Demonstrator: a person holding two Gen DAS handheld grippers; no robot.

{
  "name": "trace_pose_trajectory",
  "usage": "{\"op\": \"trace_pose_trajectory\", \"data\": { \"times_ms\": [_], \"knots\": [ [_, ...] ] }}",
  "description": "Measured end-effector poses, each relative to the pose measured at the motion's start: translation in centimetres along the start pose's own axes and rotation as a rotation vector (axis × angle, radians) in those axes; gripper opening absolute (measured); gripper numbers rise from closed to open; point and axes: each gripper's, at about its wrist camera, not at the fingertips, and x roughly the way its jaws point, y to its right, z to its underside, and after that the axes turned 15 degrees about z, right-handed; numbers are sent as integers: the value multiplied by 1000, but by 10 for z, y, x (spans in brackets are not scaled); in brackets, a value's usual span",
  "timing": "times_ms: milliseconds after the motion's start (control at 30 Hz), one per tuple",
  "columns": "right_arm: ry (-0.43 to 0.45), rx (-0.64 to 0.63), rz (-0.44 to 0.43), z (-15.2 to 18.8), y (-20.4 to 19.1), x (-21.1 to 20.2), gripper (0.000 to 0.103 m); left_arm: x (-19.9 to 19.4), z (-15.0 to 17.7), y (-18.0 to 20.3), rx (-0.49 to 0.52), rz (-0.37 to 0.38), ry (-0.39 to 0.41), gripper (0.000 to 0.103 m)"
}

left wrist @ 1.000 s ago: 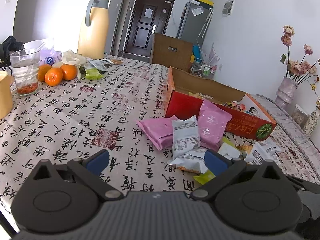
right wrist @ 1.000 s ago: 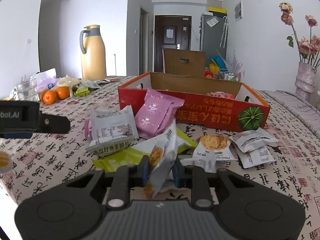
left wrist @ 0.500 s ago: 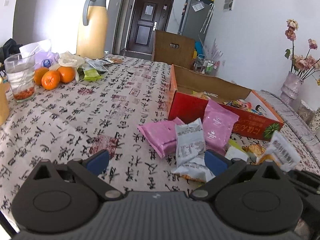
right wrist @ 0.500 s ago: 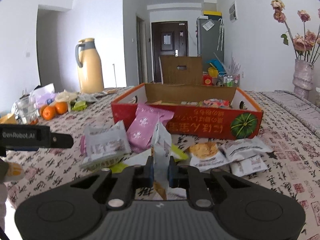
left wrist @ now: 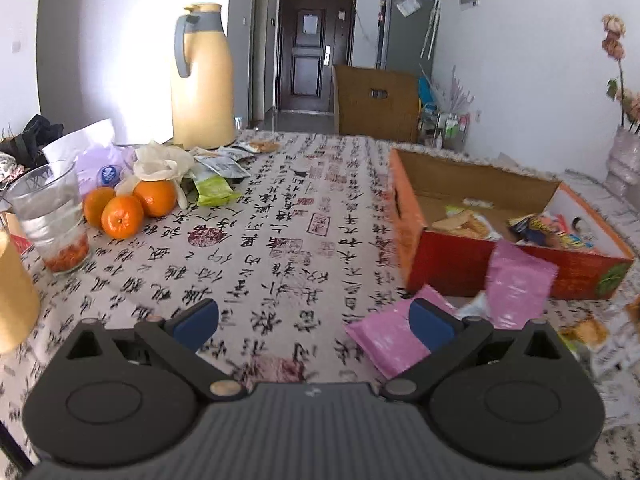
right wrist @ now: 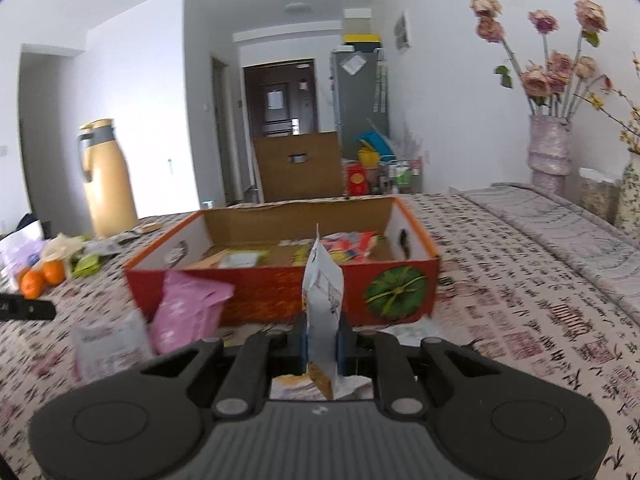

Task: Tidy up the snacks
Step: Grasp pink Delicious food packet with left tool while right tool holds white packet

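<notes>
right tongs [right wrist: 322,344] grip packet [right wrist: 323,300] | red box [right wrist: 280,292] ahead | left tongs [left wrist: 314,322] agape

White snack packet [right wrist: 322,304] upright, edge-on, before open red cardboard box [right wrist: 280,292].

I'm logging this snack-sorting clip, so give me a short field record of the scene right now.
right gripper: shut on a white snack packet, held upright before the box
left gripper: open, empty, above the tablecloth
red cardboard box: open, already holds some snacks
pink snack packets: on the table, one leaning against the box front
oranges: beside a clear glass
</notes>
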Motion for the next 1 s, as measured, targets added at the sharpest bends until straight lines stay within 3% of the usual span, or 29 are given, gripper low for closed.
{"op": "trace_pose_trajectory", "data": {
  "times_ms": [400, 1000],
  "knots": [
    [-41, 58, 66, -11, 21, 55, 13, 59, -5, 18, 97, 54, -122, 103],
    [-86, 85, -12, 1, 27, 73, 13, 71, 14, 57, 237, 129, -210, 103]
  ]
}}
